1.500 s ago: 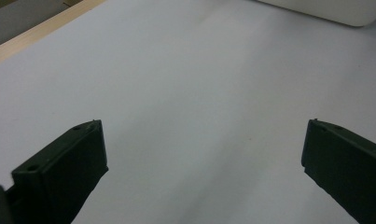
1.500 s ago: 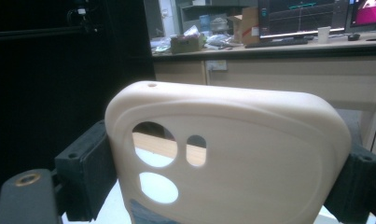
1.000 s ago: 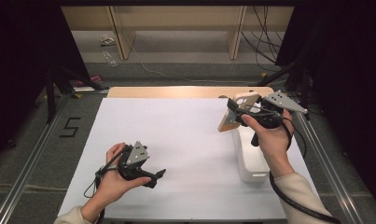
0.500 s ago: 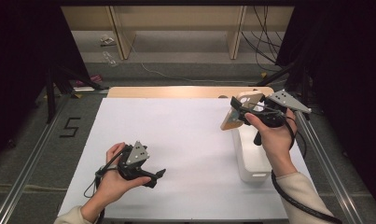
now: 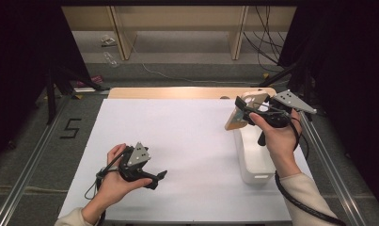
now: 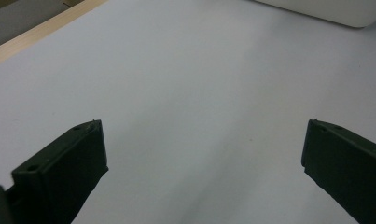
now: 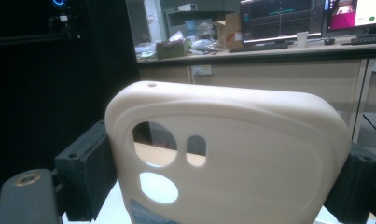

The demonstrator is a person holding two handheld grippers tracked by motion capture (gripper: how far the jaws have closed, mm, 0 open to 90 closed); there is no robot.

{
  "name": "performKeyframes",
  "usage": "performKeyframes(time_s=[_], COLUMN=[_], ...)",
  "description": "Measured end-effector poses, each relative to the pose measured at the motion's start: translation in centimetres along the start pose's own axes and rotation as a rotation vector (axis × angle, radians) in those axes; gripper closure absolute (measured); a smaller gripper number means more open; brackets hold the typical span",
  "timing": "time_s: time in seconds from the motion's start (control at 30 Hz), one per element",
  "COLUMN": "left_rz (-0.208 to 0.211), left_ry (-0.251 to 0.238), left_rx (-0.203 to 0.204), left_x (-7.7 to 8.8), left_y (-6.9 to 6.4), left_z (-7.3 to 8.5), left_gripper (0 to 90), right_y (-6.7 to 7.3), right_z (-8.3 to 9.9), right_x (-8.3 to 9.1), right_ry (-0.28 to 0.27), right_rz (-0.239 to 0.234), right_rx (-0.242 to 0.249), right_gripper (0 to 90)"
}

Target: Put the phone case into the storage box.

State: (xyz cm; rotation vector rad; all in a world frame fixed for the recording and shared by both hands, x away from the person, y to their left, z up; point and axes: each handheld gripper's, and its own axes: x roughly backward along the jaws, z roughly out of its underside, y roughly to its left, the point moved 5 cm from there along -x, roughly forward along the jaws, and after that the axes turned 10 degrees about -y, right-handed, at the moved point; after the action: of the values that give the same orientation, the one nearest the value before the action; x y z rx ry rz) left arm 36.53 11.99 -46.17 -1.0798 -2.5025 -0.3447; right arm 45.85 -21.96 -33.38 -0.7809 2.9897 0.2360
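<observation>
Cream phone case [image 7: 232, 158], three camera cutouts, sits clamped across its width in your right gripper [image 5: 246, 113] above the white bin [image 5: 253, 162]; your left gripper [image 5: 156, 178] gapes empty over the table [image 6: 185, 84]; the right gripper view reveals those cutouts

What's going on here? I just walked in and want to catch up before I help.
A person works at a white table with a handheld gripper in each hand. The right gripper clamps a beige phone case by its sides and holds it up above a white bin at the table's right edge. The left gripper hovers low over the bare tabletop, jaws wide apart with nothing between them.
</observation>
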Motion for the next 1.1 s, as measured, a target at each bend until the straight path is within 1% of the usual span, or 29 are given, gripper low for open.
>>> performKeyframes(time_s=[1.1], left_rz=[0.0], left_ry=[-0.002], left_rx=[0.003], left_x=[0.1], left_y=[0.0], left_z=[0.0], left_gripper=[0.0], right_y=[-1.5], right_z=[-0.8], right_x=[0.6], right_ry=[-0.02], right_rz=[0.045], right_rx=[0.003], right_gripper=[13.2])
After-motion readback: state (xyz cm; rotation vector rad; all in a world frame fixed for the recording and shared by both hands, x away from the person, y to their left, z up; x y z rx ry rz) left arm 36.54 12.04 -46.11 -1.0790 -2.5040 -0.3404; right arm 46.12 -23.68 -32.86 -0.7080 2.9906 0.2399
